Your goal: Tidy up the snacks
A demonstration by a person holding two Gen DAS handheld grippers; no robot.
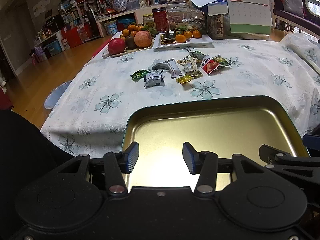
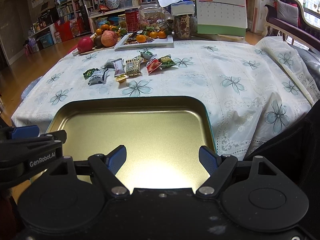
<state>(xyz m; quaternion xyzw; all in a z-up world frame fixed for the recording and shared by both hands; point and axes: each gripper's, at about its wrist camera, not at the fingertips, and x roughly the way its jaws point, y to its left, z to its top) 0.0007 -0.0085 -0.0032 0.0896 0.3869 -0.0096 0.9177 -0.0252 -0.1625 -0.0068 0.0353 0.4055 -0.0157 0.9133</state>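
Observation:
Several wrapped snacks [image 1: 180, 68] lie scattered mid-table on the flowered cloth, seen too in the right wrist view as the snack pile [image 2: 130, 68]. Among them are a grey packet [image 1: 154, 79], a gold candy [image 1: 184, 79] and a red packet [image 1: 210, 65]. An empty gold tin tray [image 1: 200, 102] sits at the near edge, its rim [image 2: 130, 99] in both views. My left gripper [image 1: 161, 158] hovers open over the tray's near part. My right gripper [image 2: 163, 160] is open beside it, holding nothing. The left gripper's body [image 2: 30, 146] shows at the right view's left edge.
A board of apples and oranges [image 1: 132, 40] and a white tray with tangerines [image 1: 184, 41] stand behind the snacks. Jars, a red can [image 1: 160, 19] and a desk calendar [image 1: 248, 14] line the far edge. The table's left edge drops to a wooden floor [image 1: 40, 80].

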